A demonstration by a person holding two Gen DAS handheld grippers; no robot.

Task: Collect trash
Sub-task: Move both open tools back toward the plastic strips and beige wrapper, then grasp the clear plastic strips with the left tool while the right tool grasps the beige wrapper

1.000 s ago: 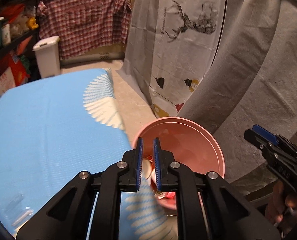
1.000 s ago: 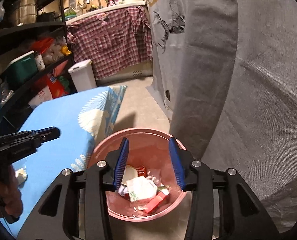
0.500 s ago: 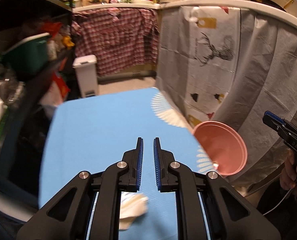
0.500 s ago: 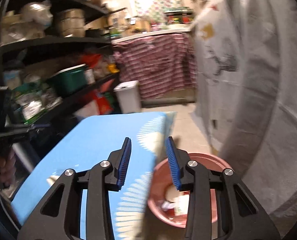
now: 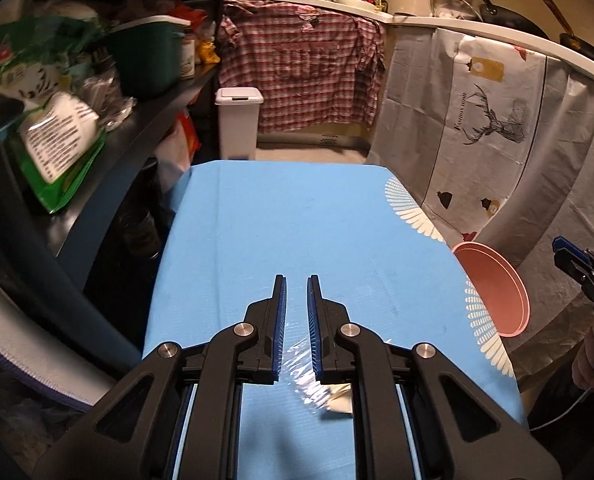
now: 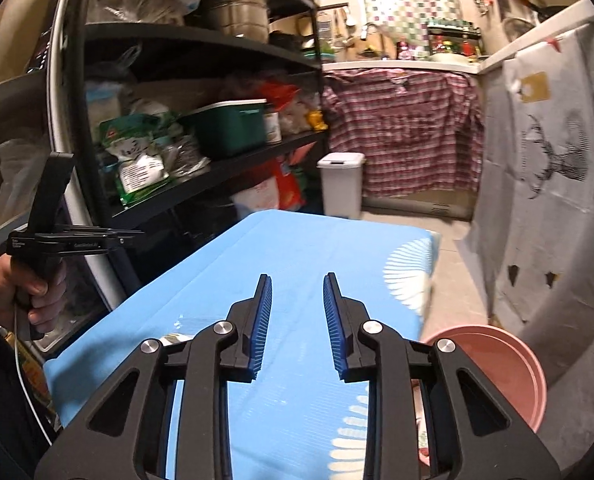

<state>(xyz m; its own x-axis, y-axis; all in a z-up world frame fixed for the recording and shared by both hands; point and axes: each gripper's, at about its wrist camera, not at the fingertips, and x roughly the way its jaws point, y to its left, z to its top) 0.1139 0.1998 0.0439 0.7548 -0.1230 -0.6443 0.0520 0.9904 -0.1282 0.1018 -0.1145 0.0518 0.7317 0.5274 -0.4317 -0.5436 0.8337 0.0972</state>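
A: Entry. Left hand-held gripper: jaws narrow, a slim gap, nothing between the pads. It hangs over the counter with the blue cover.

B: And the target?

A: A crinkled clear wrapper with a pale scrap touching it. Both lie flat on the cover, below and behind the left fingertips, slightly to their right, partly hidden by the right finger. The wrapper's long axis runs roughly along the gripper's pointing line, slanting right toward the near end.

B: Right hand-held gripper?

A: Jaws partly apart and have just been closing; nothing between them. In its view the wrapper shows only as a glint just left of the left finger. Judgement: the left is the nearer.

B: The bin?

A: Pink basin off the counter's right edge, lower than the top, just beside the right hand-held gripper. Some litter shows inside it in the right wrist view.

B: Room to move?

A: Cover bare ahead. Black shelving crowds the left edge. Judgement: the left must widen its jaws, draw back and dip.
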